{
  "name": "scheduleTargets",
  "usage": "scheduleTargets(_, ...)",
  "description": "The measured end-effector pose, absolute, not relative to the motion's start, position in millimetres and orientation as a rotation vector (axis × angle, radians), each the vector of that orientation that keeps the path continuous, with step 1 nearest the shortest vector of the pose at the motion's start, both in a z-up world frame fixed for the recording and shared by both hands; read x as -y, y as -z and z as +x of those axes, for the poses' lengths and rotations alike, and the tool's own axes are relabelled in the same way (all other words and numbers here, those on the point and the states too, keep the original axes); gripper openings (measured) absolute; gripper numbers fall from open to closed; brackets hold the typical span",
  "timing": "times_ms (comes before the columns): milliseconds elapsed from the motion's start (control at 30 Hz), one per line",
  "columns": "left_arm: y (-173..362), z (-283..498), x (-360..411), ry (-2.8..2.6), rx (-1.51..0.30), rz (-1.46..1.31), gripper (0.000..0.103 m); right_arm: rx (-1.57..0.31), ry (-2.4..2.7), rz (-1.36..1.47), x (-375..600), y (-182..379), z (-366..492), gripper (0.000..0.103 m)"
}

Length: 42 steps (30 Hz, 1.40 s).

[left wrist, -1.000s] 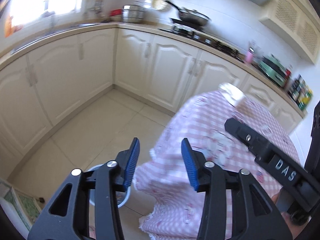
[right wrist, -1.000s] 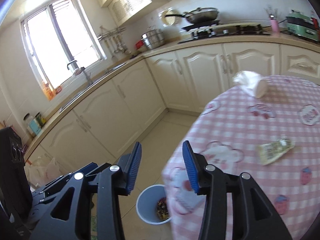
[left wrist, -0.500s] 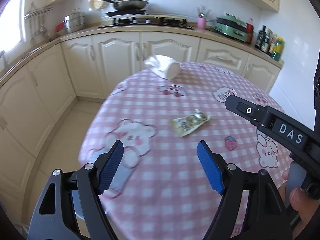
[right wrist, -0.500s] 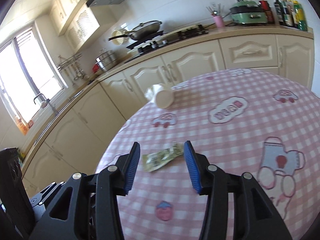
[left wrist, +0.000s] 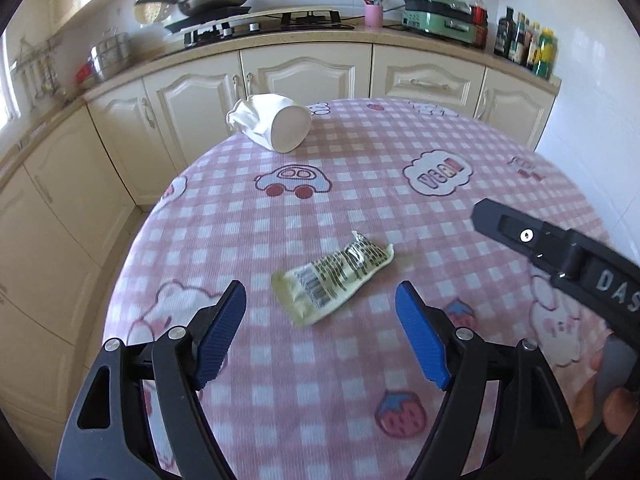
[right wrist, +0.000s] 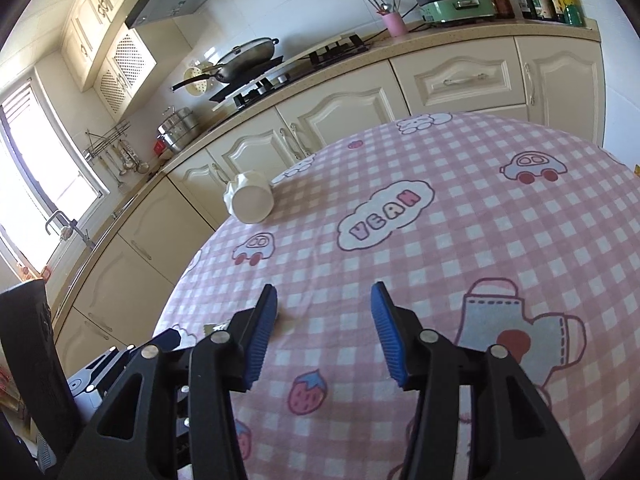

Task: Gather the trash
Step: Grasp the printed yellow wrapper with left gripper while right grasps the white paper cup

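The left tool (left wrist: 320,332), jaws just spread wide and empty, is aimed at the wrapper (left wrist: 334,282) at 12 o'clock for pickup; the right tool (right wrist: 324,328) is parted, empty, jaws lately widening.

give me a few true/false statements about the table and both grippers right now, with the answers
1. The yellow wrapper lies flat on the pink checked tablecloth. True.
2. The left gripper is clamped on the wrapper. False: its jaws stand open and nothing is between the pads; the wrapper lies just ahead of them.
3. The white cup is on its side near the table's far edge. True.
4. The right gripper holds the cup. False: its jaws are open and empty over bare cloth, with the cup far off.
5. A wok sits on the stove behind the table. True.
6. The wrapper is touching the cup. False: they are well apart.
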<state>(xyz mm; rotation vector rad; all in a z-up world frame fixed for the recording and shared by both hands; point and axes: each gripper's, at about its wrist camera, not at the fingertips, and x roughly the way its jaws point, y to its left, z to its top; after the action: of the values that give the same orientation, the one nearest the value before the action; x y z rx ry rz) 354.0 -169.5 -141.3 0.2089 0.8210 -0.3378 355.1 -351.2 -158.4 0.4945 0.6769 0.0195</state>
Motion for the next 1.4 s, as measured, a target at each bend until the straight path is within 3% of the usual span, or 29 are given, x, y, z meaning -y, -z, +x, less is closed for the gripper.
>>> scheduleTargets(267,155.3,372.2,185.8,0.340,-0.854,0.296,0.072,-0.693,-0.019,0.504,357.1,163.0,366.9,0.049)
scheduleTargets(333,154.8,377.6,180.9,0.362,-0.872,0.242,0.051,-0.697,-0.024,0.500,355.9,163.0,370.6,0.049)
scheduleTargets(400,155.7,380.8,177.1,0.382,-0.884,0.202,0.042,-0.702,-0.029,0.496,353.5,162.5,374.6,0.049)
scheduleTargets(633,156.0,384.0,171.1,0.387,-0.881,0.173,0.028,-0.703,-0.046,0.464,342.6,153.8,387.2,0.050)
scheduleTargets(1067,113.3,410.1,89.0,0.234,-0.756,-0.145,0.023,-0.649,-0.122,0.366,306.4,116.7,446.7,0.056)
scheduleTargets(1133,109.7,421.3,78.5,0.201,-0.743,-0.178,0.023,-0.654,-0.145,0.374,301.3,115.0,463.0,0.063)
scheduleTargets(1233,111.0,438.6,66.0,0.164,-0.736,-0.214,0.023,-0.655,-0.145,0.371,295.3,117.7,491.3,0.069)
scheduleTargets(1400,112.9,462.2,51.6,0.122,-0.720,-0.246,0.023,-0.699,-0.135,0.396,293.9,138.5,542.7,0.069)
